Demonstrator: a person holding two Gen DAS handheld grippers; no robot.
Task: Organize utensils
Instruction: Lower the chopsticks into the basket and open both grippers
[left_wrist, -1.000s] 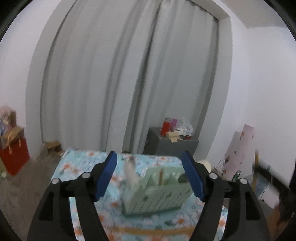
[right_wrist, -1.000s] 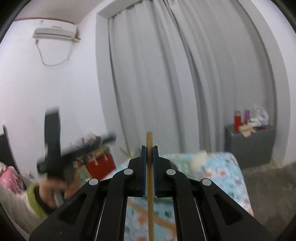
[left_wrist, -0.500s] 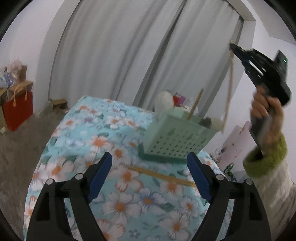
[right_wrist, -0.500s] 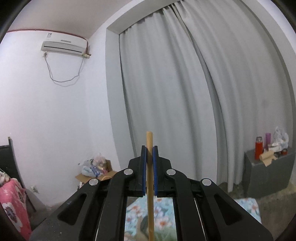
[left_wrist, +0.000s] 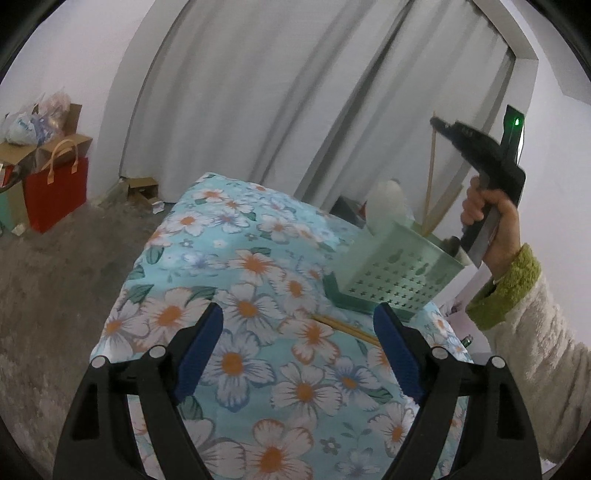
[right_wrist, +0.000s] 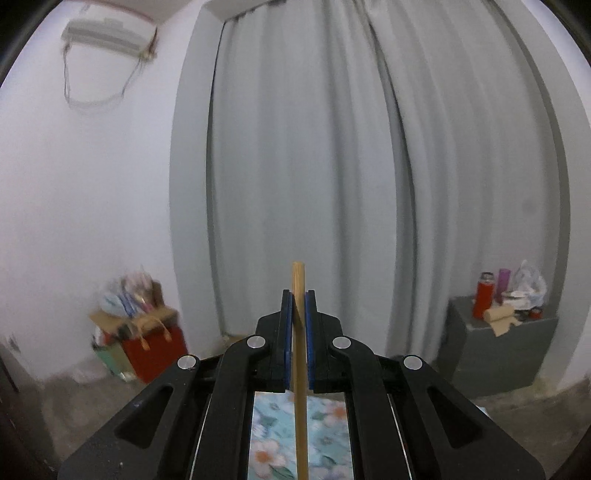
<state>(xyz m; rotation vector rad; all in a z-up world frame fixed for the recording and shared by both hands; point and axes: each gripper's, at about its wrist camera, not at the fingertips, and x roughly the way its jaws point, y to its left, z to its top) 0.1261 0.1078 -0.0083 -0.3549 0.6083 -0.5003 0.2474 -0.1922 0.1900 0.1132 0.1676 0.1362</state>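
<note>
Holding one thin wooden chopstick (right_wrist: 298, 369) upright in our clamped right gripper (right_wrist: 298, 321), we risk missing the pale green perforated plastic basket (left_wrist: 395, 269) near the flowered table's (left_wrist: 236, 258) far edge. Our left gripper (left_wrist: 299, 350) gapes wide and empty, its jaws having just been opening, and could knock the second chopstick (left_wrist: 347, 328) lying beside that basket.

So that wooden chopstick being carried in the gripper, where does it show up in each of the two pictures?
Left wrist view: the chopstick is at upper right, hanging from the right gripper over the green basket.
Right wrist view: the chopstick stands upright at bottom centre, pinched in the shut gripper.
Shared landmark: the red bag on the floor by the grey curtain.
</note>
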